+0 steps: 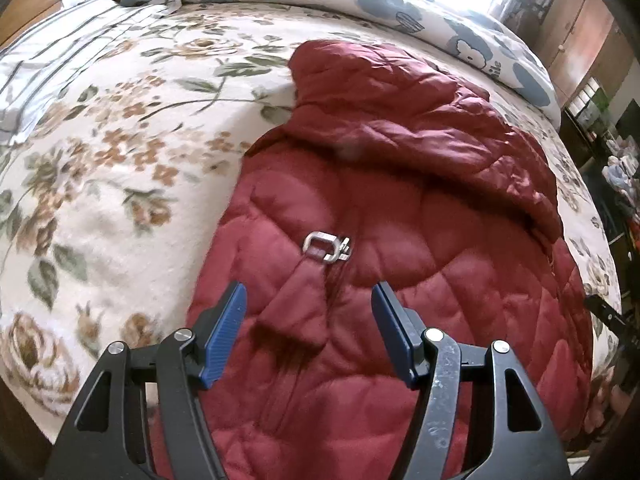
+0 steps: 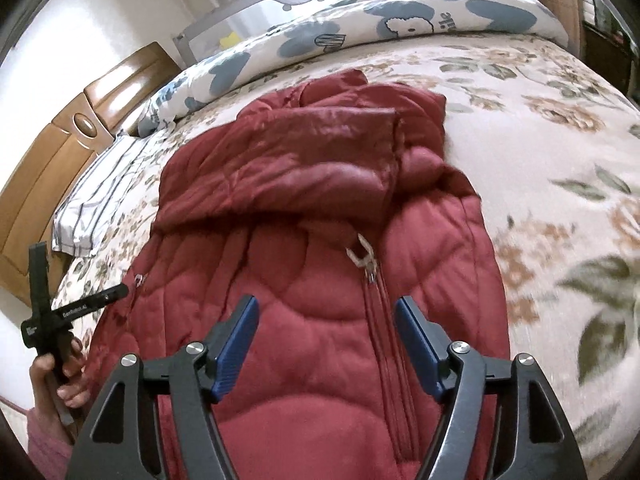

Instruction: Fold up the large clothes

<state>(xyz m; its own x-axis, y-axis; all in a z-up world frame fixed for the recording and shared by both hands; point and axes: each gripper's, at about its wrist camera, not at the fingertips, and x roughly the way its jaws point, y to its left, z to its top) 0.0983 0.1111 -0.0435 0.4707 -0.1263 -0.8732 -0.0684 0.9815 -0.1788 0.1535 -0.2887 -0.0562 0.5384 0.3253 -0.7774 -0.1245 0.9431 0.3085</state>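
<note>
Quilted dark-red jacket (image 2: 312,320) zipped, metal zipper pull (image 2: 362,254) near collar, sleeve folded across far end, left gripper (image 1: 308,304) and right gripper (image 2: 326,316) both parted, holding nothing

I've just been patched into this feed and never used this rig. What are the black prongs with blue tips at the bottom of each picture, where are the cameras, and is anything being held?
Each picture comes from a camera on a hand-held gripper, looking along its two fingers. The prongs are the left gripper and the right gripper, both open and holding nothing. Under them a red quilted jacket lies on a floral bedspread, its metal zipper pull showing. The right camera also shows the person's hand gripping the other tool's handle. A blue-patterned duvet lies bunched at the far side.
</note>
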